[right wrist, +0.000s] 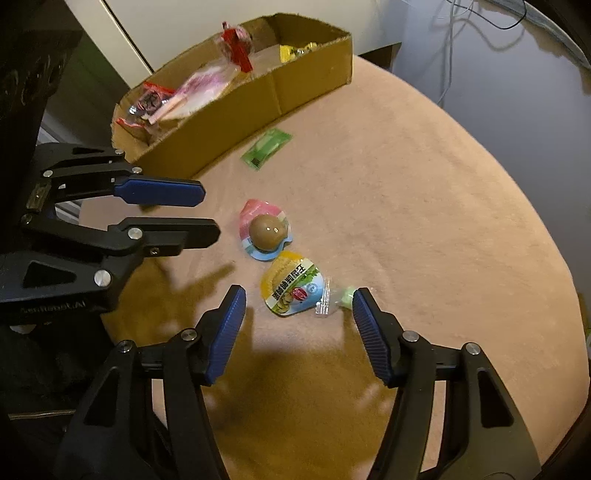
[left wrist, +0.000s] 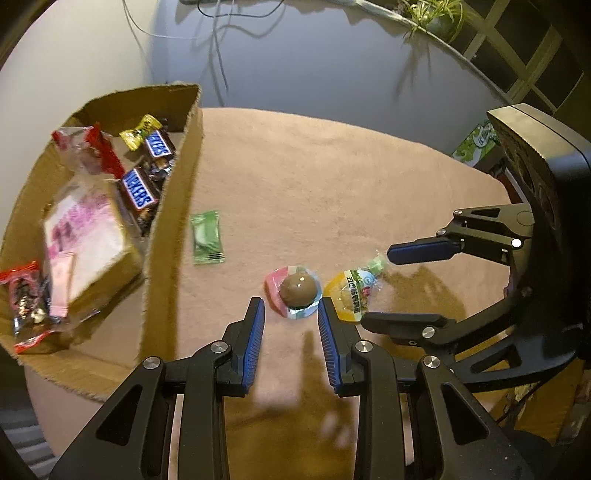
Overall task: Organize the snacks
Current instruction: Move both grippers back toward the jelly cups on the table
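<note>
Two tools gaping, left tool (left wrist: 291,308) facing egg pack (left wrist: 295,290), right tool (right wrist: 299,299) straddling yellow pack (right wrist: 293,284) lengthwise.

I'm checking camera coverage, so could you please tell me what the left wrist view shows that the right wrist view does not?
Only the left wrist view shows the Snickers bars in the cardboard box and the potted plant. Only the right wrist view shows the box's outer wall. Both show the green packet, brown egg pack, yellow pack and both open grippers.
</note>
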A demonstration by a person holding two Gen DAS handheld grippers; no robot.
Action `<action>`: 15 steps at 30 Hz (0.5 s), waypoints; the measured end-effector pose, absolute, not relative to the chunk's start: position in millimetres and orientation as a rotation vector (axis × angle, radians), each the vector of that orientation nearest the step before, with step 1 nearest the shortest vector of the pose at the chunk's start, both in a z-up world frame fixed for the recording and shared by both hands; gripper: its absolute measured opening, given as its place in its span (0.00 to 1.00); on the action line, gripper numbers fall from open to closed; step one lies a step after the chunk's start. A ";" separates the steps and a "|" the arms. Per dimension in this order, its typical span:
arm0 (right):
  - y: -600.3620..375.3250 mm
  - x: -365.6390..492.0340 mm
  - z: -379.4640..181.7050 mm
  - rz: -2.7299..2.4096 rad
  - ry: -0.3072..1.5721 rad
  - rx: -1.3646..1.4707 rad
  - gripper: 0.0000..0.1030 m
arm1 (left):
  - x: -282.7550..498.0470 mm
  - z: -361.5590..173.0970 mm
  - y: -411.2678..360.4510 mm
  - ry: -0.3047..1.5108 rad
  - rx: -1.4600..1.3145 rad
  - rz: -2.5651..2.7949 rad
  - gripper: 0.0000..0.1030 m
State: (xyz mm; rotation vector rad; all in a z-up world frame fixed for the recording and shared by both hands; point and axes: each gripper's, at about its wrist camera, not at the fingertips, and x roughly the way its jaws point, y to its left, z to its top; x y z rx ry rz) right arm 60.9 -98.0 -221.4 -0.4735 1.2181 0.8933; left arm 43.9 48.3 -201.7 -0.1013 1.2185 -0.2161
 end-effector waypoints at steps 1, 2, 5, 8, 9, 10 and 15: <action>-97.9 62.1 -224.0 0.893 1.222 -0.471 0.59 | 44.3 -203.6 47.6 1.224 -0.107 -0.220 0.27; -97.7 63.5 -226.1 0.895 1.227 -0.467 0.57 | 46.5 -206.1 47.1 1.233 -0.115 -0.224 0.27; -97.3 65.5 -230.1 0.903 1.226 -0.466 0.56 | 52.6 -212.1 46.0 1.249 -0.122 -0.225 0.28; -96.7 67.3 -231.4 0.917 1.220 -0.465 0.56 | 57.3 -217.4 45.3 1.262 -0.139 -0.225 0.30; -96.9 67.7 -231.4 0.922 1.218 -0.466 0.56 | 57.9 -219.0 45.0 1.265 -0.142 -0.225 0.31; -95.8 67.3 -231.7 0.928 1.214 -0.471 0.55 | 58.8 -220.2 45.6 1.268 -0.145 -0.225 0.32; -91.4 66.7 -231.5 0.958 1.208 -0.479 0.53 | 64.6 -227.9 44.6 1.282 -0.151 -0.220 0.32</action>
